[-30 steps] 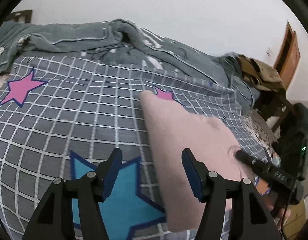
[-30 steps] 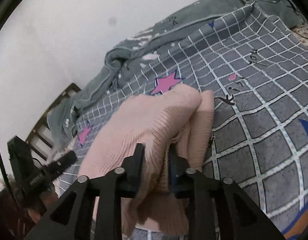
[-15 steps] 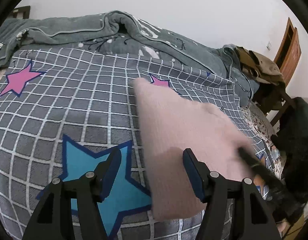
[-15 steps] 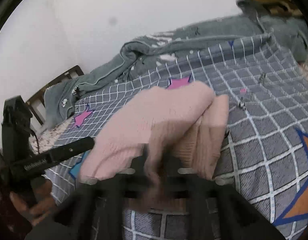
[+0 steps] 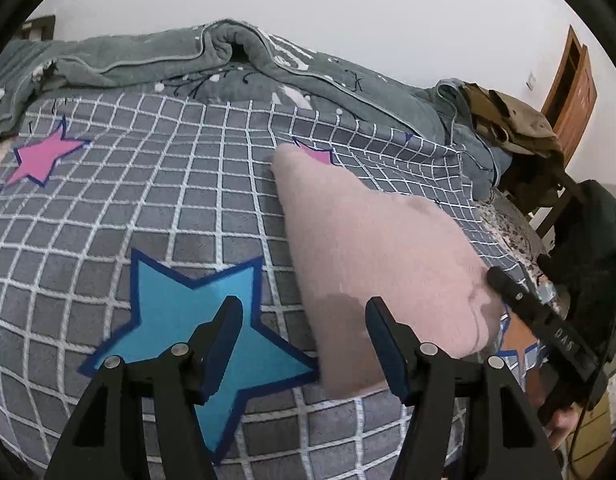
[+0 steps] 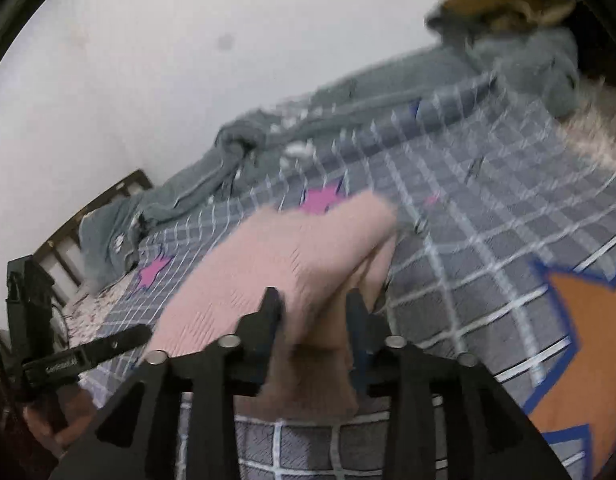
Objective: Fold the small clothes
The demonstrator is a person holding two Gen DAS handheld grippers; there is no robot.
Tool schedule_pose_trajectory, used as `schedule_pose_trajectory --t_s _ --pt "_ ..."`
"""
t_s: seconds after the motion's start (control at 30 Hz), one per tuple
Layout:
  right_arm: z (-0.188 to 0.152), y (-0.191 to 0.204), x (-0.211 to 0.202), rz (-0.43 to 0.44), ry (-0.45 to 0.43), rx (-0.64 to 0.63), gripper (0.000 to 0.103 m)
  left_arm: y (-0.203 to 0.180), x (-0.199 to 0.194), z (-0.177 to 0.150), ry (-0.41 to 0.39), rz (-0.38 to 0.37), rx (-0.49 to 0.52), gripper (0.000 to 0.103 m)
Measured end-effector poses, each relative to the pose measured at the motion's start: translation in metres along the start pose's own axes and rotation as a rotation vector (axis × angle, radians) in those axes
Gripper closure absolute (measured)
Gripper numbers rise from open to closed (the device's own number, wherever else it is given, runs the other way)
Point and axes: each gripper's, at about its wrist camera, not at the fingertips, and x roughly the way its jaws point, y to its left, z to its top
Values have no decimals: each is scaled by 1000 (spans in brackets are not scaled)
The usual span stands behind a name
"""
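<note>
Plenty of bare checked bedspread left of pink garment; left tongs released, right tongs opening around its near fold.

Left of the pink garment, the checked bedspread lies bare and open to passage. Behind the garment a rumpled grey blanket bars the way; to its right stands a chair.

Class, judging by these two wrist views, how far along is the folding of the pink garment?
Done: pink garment lies doubled over on the checked bedspread. In hand: right gripper is opening, a fold still between its fingers. Left gripper is open and empty. Left: any final tidying.
</note>
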Motion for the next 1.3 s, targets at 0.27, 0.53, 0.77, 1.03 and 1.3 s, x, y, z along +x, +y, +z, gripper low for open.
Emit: schedule_pose_trajectory --t_s 0.27,0.53,0.77,1.03,1.3 --pt "-22 -9 22 -100 139 -6 54 -5 28 -20 92 36 21 40" --pt "5 4 16 -60 102 -31 51 2 20 16 39 -10 11 40" --pt "49 -4 56 -44 181 27 51 -5 55 74 66 -3 50 40" --pt "46 -35 101 -149 292 16 46 3 96 82 146 -50 26 38" --pt "38 -42 112 -144 276 27 43 8 107 73 157 -83 -20 39"
